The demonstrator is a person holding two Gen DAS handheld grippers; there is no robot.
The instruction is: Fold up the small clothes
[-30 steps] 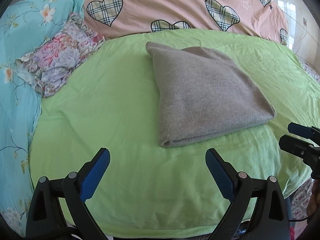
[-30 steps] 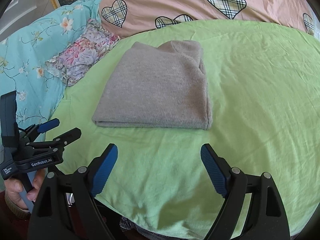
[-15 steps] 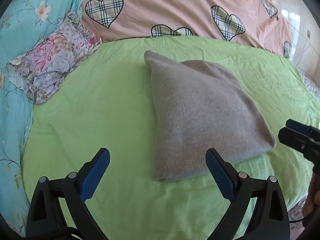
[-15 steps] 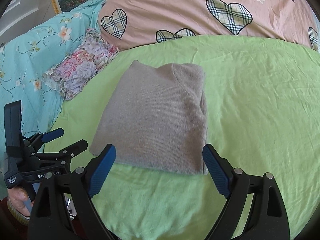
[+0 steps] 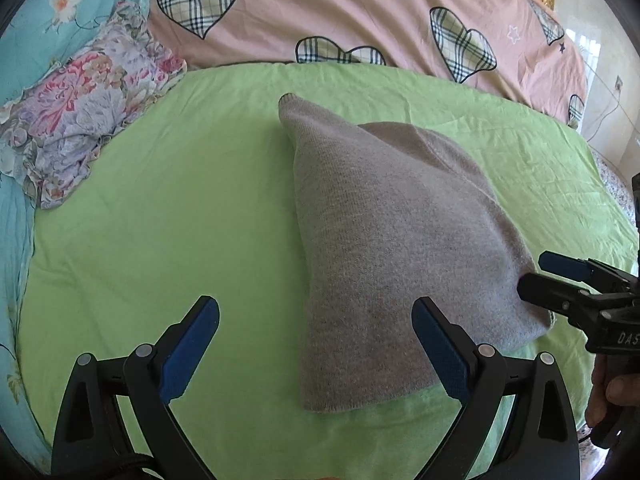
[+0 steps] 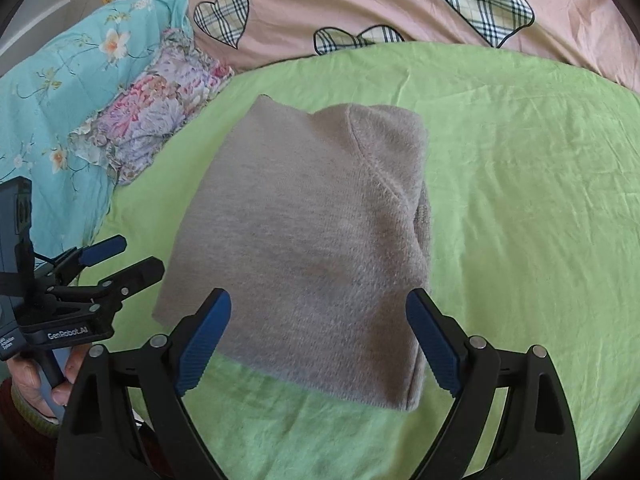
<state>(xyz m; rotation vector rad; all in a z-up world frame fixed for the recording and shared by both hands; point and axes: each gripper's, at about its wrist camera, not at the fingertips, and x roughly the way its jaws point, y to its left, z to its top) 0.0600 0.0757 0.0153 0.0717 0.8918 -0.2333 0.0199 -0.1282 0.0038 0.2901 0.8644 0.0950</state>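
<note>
Lying folded into a compact block on the green sheet [image 5: 168,208], the grey knitted garment [image 5: 384,240] takes up the middle of both views; its near edge is a thick fold with the layers stacked, and in the right wrist view a seam curves across its far right part [image 6: 372,168]; the near right corner [image 6: 408,396] shows doubled edges. The left gripper [image 5: 316,344] hangs just short of the garment's near edge with its blue-padded fingers [image 5: 192,344] spread wide and nothing between them; the right-hand pad sits over the garment's near part in the picture, though whether it touches the cloth cannot be told. The right gripper [image 6: 318,340] is likewise wide apart and empty, its two pads framing the garment's near edge. Seen from the left wrist view, the right gripper [image 5: 560,280] comes in from the right with its tips at the garment's right corner, a hand [image 5: 612,392] below it on the handle; from the right wrist view the left gripper [image 6: 116,264] sits just beside the garment's left edge. Beyond the sheet lie a floral cloth [image 6: 152,108] at the left, a turquoise flowered quilt [image 6: 72,80] behind that, and a pink cover with plaid hearts [image 5: 360,12] across the back.
</note>
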